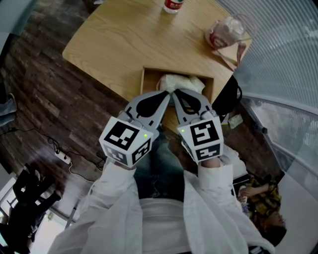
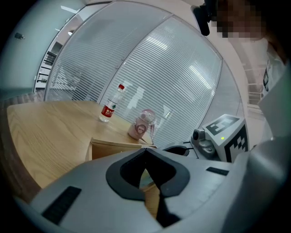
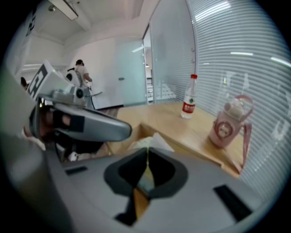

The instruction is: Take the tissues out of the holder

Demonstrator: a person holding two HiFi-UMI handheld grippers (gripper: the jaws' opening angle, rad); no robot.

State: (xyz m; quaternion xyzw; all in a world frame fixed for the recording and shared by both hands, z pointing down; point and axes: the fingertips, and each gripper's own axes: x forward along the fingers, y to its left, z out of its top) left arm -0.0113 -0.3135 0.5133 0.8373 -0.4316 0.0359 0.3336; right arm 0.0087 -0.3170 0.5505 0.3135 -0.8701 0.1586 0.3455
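Head view: crumpled white tissues (image 1: 183, 82) lie in your open-top wood holder (image 1: 149, 79), rect. shape. Left gripper view: your left gripper (image 2: 146, 149) is clenched, empty. Right gripper view: right gripper (image 3: 147, 150) nips the tissues' edge (dark grey jaws meeting).

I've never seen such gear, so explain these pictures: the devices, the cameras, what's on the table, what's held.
A person holds a two-jaw gripper in each hand. One picture looks down from a head camera; the others ride on the left gripper and the right gripper. The wooden table carries a wooden holder with white tissues, a water bottle and a pink cup. Both pairs of jaws are together near the tissues; whether either pinches one, I cannot tell.
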